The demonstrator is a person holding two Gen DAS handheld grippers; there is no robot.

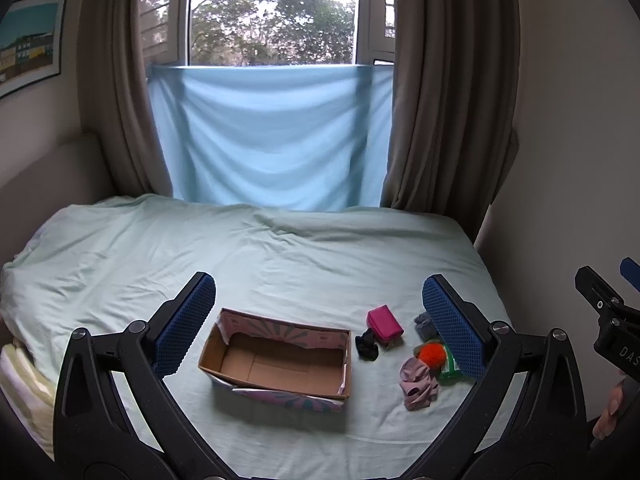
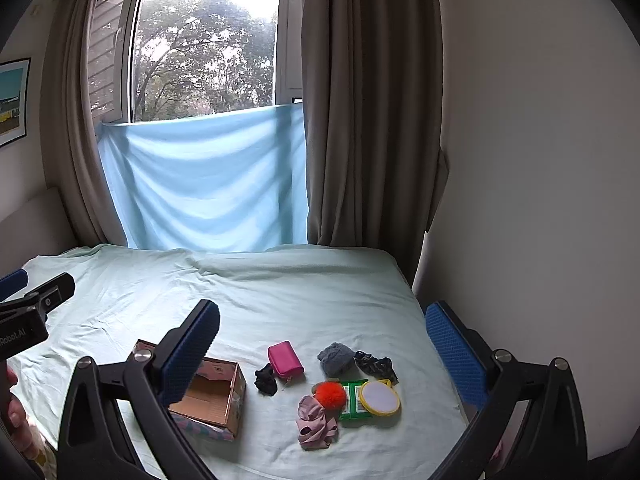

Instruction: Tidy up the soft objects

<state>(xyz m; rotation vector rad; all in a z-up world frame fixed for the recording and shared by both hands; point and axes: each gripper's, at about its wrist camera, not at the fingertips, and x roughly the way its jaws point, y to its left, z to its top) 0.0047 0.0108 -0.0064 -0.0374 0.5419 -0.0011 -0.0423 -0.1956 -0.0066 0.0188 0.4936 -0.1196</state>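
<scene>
Both claws held above bed (image 1: pixel 280 248), pale green sheet, nothing gripped. Left claw (image 1: pixel 320 320) wide apart, blue pads either side of open cardboard box (image 1: pixel 276 356); box empty, patterned outside, sitting on sheet. Right claw (image 2: pixel 324 352) also spread wide, empty, aimed at cluster of soft items right of box. In cluster: pink pouch (image 2: pixel 285 359) with black scrunchie (image 2: pixel 266 378) touching its left side; grey fuzzy piece (image 2: pixel 336 358) just right of pouch; dark patterned scrunchie (image 2: pixel 376 365) beside grey piece. Nearer camera: orange pompom (image 2: pixel 330 394) lying between pink crumpled cloth (image 2: pixel 316 424) and green packet (image 2: pixel 354 399); round yellow-rimmed disc (image 2: pixel 379 397) overlapping packet's right end. All items outside box, none touching it. In left view right pad covers part of packet and grey piece; same pouch (image 1: pixel 385 322), black scrunchie (image 1: pixel 366 345), pompom (image 1: pixel 432 353), pink cloth (image 1: pixel 418 384) visible. Behind bed: light blue cloth (image 1: pixel 272 136) hung over lower window, brown curtains (image 1: pixel 448 80) both sides. Framed picture (image 1: pixel 32 44) on left wall. Fingers (image 1: pixel 608 412) of a hand on right claw's handle at frame edge.
</scene>
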